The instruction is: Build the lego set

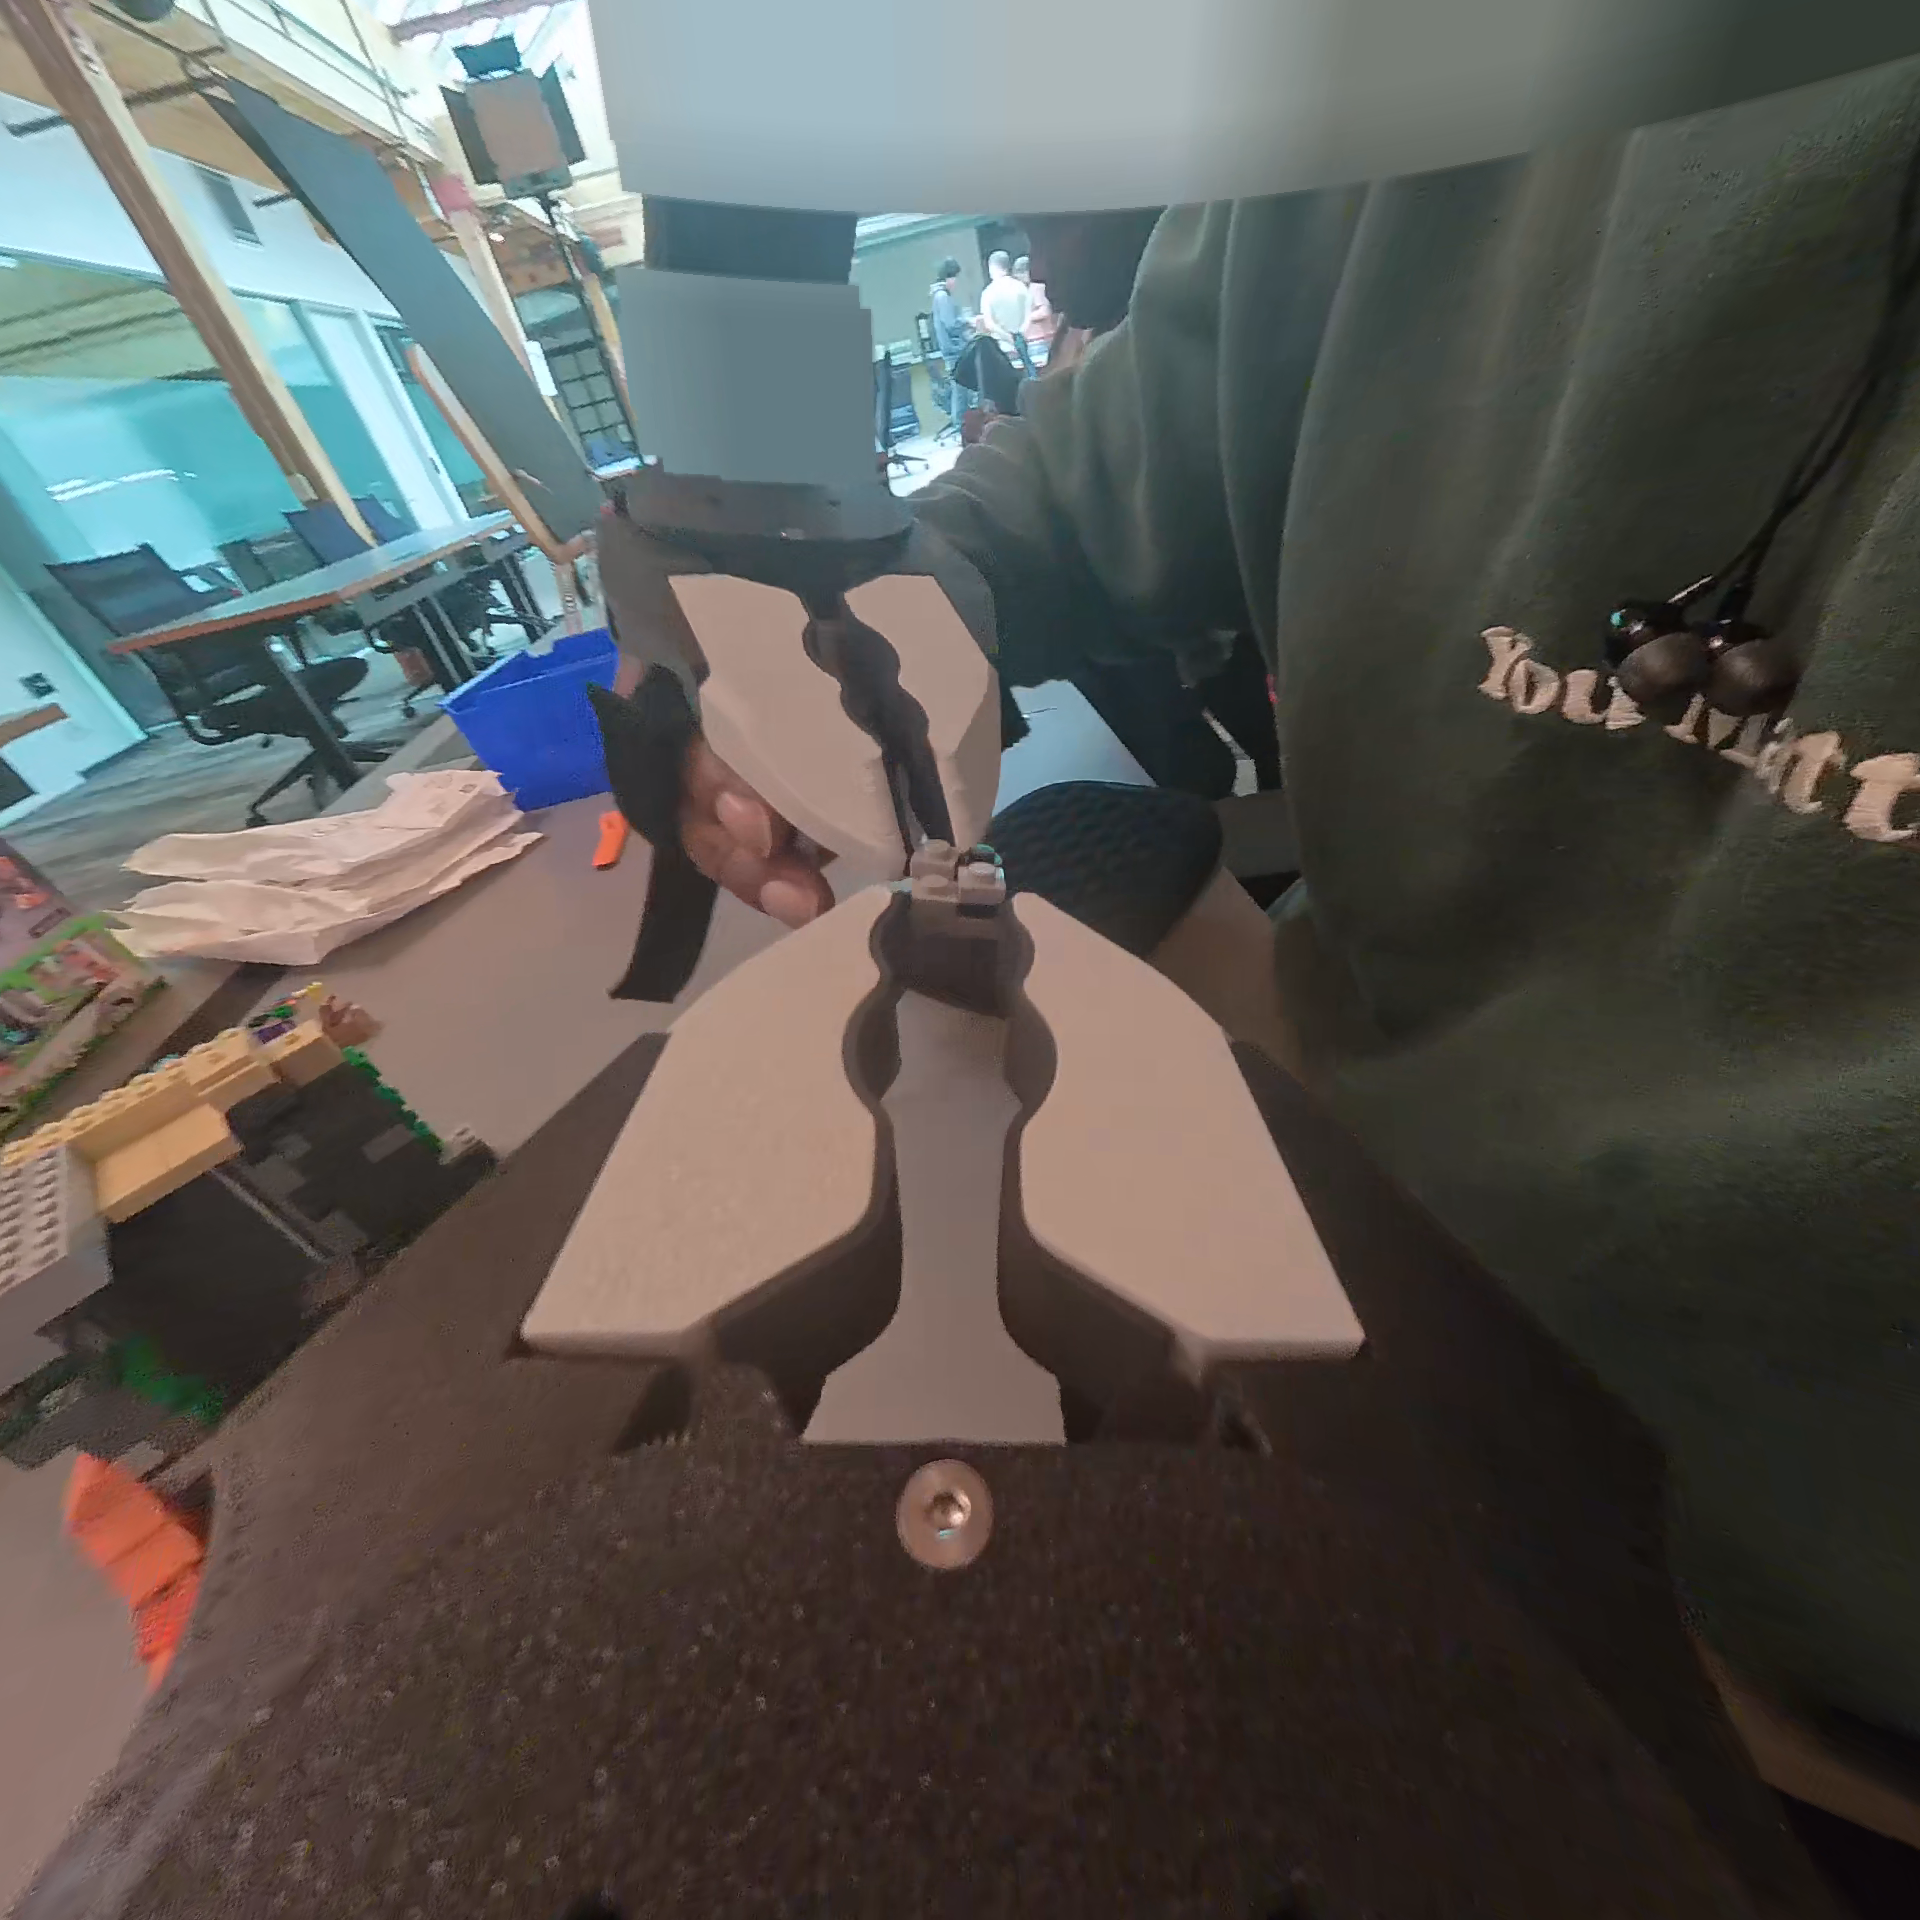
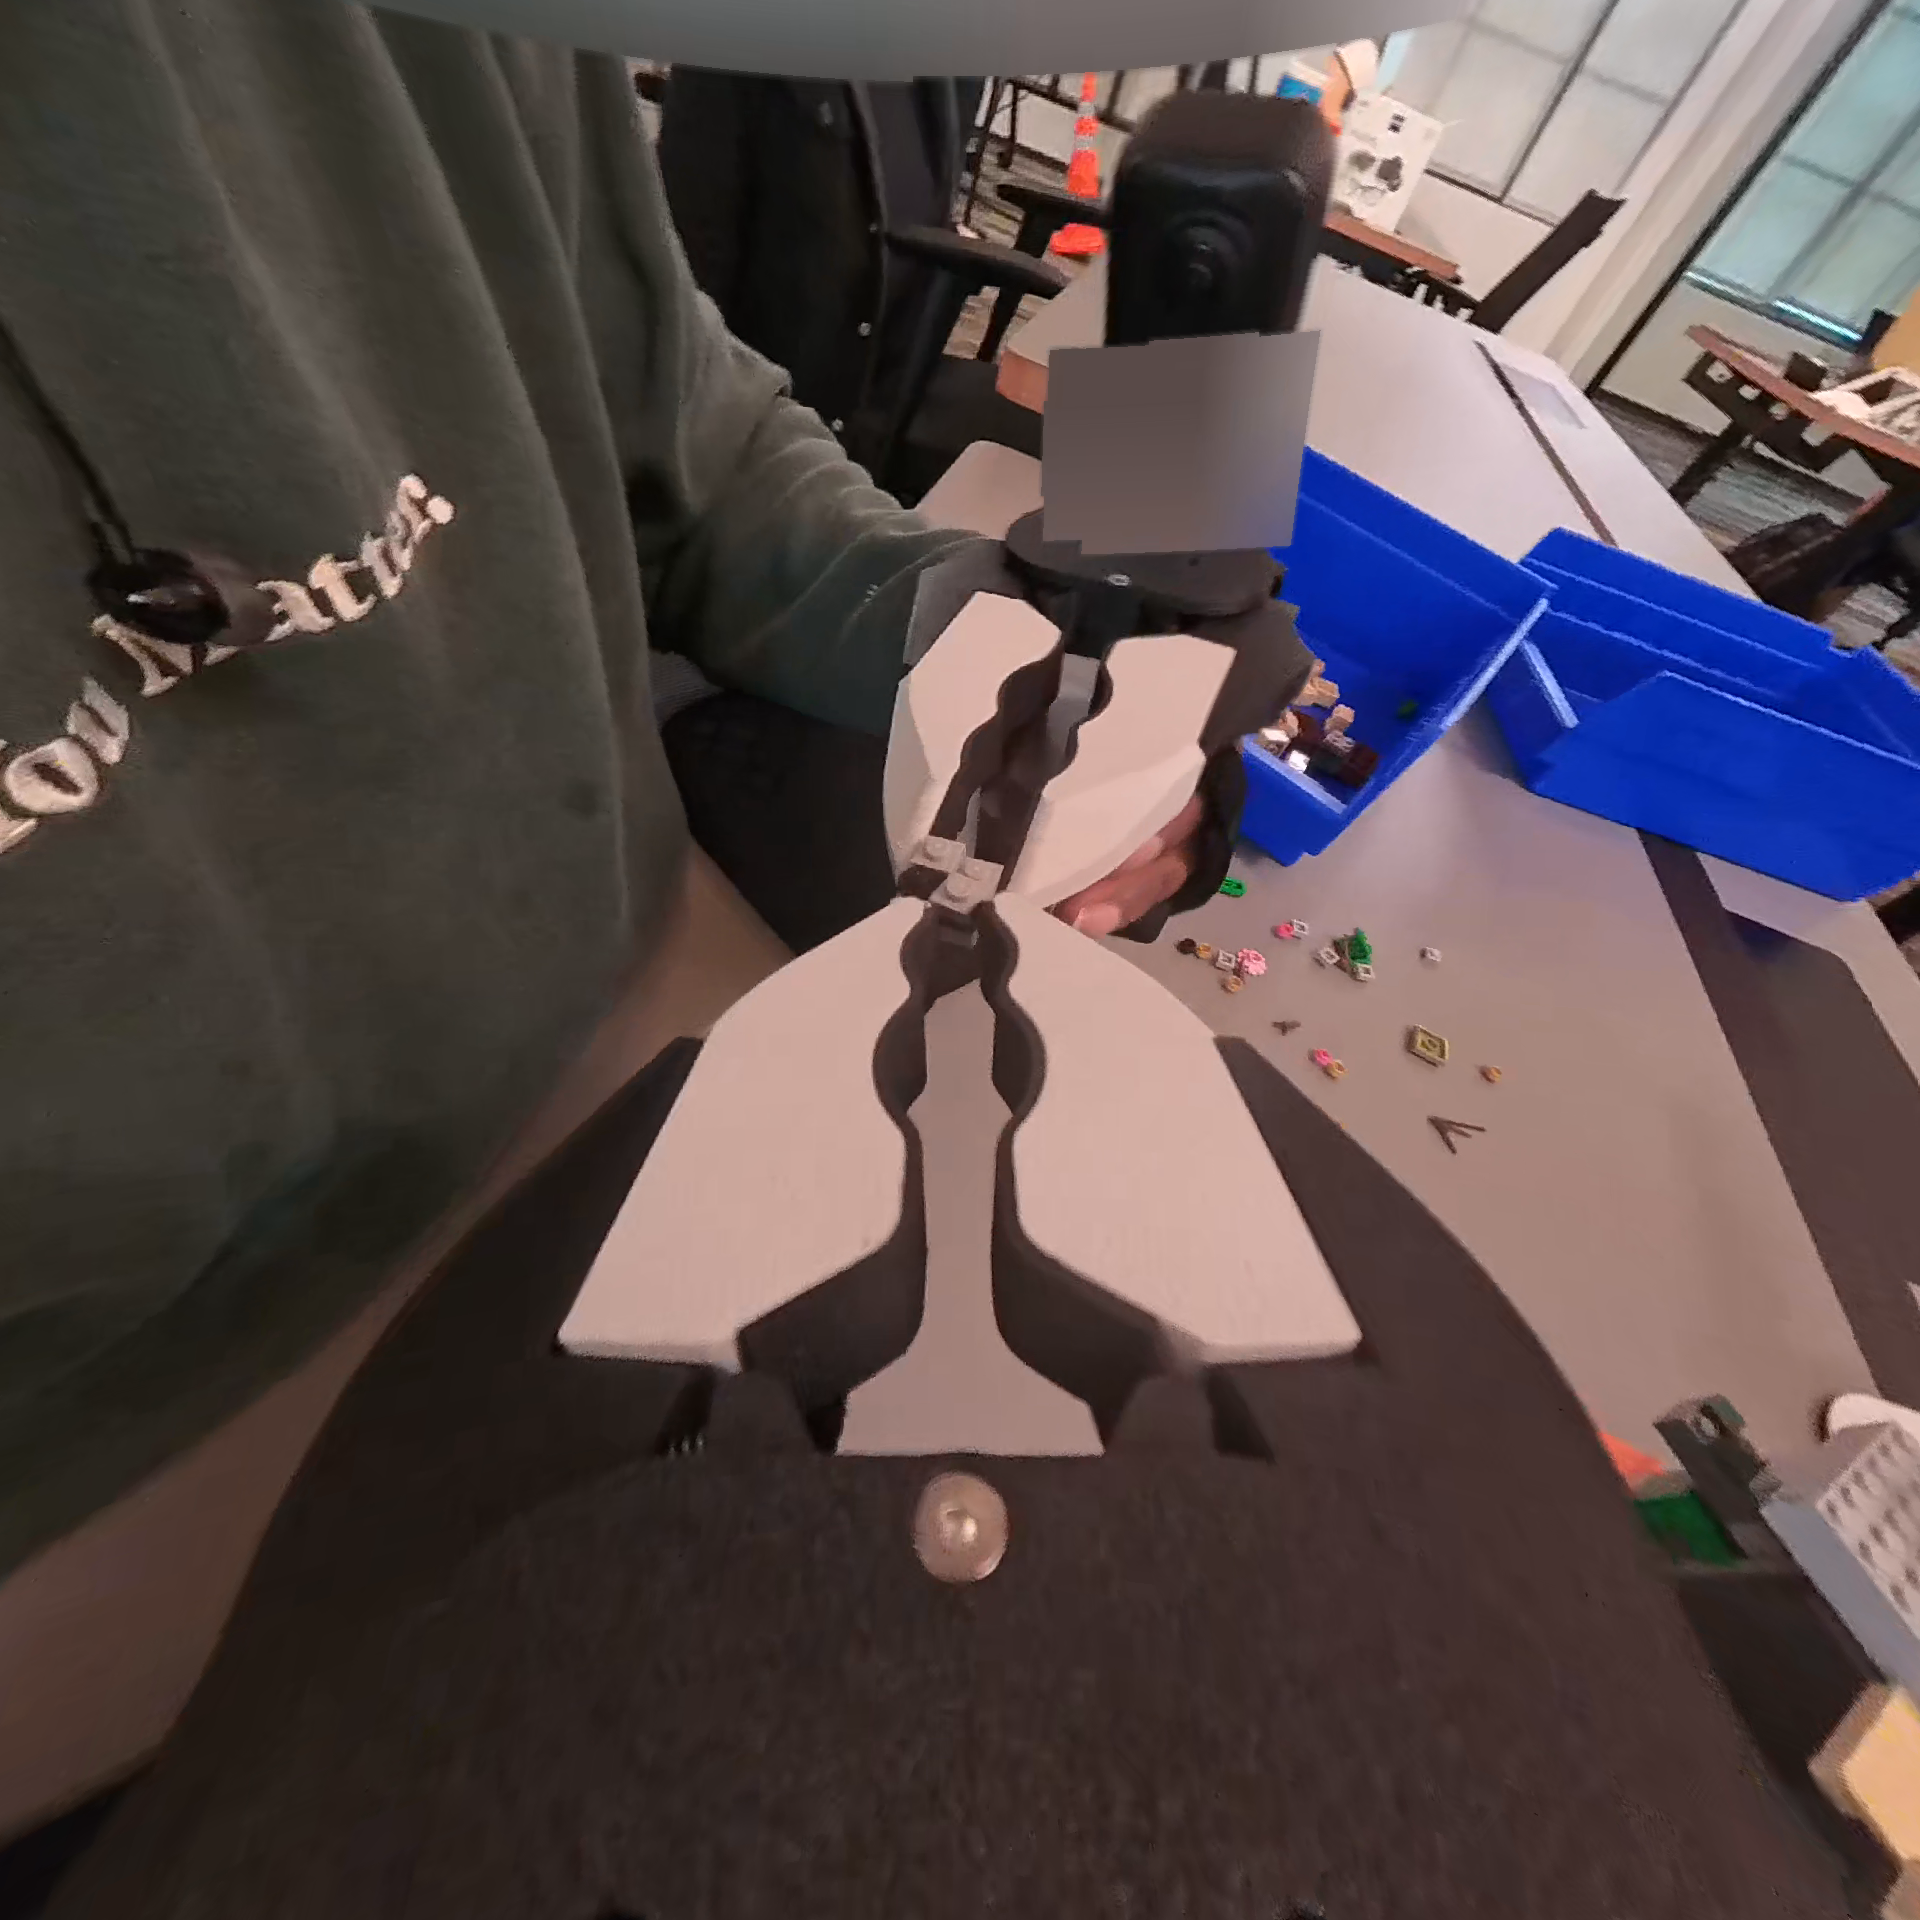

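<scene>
My two grippers meet tip to tip in the air in front of a person's green hoodie (image 2: 312,416). In the left wrist view my left gripper (image 1: 951,925) is shut on a small grey lego piece (image 1: 961,883), studs up. The right gripper (image 1: 925,821) comes in from above with its tips against that piece. In the right wrist view my right gripper (image 2: 951,925) is shut on a small grey plate (image 2: 964,885). The left gripper (image 2: 961,831) opposite holds another grey plate (image 2: 933,854) touching it. How the pieces join is hidden by the fingertips.
A tan and dark lego build (image 1: 208,1122) stands on the grey table at the left, with a lego box (image 1: 52,977), white bags (image 1: 332,873) and a blue bin (image 1: 540,717) behind. Blue bins (image 2: 1455,665) and loose small pieces (image 2: 1340,956) lie on the table to the right. Left and right tips are no more than a few centimetres apart.
</scene>
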Demonstrator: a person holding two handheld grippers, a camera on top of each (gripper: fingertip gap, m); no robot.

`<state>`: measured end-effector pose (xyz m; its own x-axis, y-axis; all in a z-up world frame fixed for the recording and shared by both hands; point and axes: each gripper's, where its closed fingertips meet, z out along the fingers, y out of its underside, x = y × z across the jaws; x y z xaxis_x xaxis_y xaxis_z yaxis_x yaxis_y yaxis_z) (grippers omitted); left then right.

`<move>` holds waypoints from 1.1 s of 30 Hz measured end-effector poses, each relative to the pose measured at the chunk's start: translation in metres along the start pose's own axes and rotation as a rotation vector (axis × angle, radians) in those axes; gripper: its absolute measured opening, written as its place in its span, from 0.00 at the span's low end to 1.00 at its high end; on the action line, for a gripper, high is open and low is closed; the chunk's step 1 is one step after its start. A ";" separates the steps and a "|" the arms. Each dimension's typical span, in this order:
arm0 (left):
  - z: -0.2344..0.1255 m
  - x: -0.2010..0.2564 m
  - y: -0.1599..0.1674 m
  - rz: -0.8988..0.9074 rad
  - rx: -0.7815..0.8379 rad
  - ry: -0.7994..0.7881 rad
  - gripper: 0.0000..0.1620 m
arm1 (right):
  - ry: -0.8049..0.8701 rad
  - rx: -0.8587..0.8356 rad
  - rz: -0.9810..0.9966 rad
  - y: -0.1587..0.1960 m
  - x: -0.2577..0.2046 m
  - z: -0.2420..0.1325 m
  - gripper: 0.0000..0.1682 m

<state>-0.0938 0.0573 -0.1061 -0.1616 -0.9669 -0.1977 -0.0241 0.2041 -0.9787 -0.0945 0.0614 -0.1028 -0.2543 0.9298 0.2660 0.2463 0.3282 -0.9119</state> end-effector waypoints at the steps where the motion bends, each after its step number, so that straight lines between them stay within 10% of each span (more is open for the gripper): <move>1: 0.001 0.002 0.000 -0.012 -0.001 0.016 0.10 | -0.009 -0.010 -0.023 0.000 -0.002 0.000 0.04; 33: 0.015 0.034 0.008 -0.172 0.010 0.267 0.09 | -0.249 -0.146 -0.164 0.010 -0.037 0.000 0.02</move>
<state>-0.0844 0.0232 -0.1212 -0.4094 -0.9123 -0.0085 -0.0645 0.0382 -0.9972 -0.0828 0.0300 -0.1219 -0.5183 0.7990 0.3048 0.3096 0.5075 -0.8041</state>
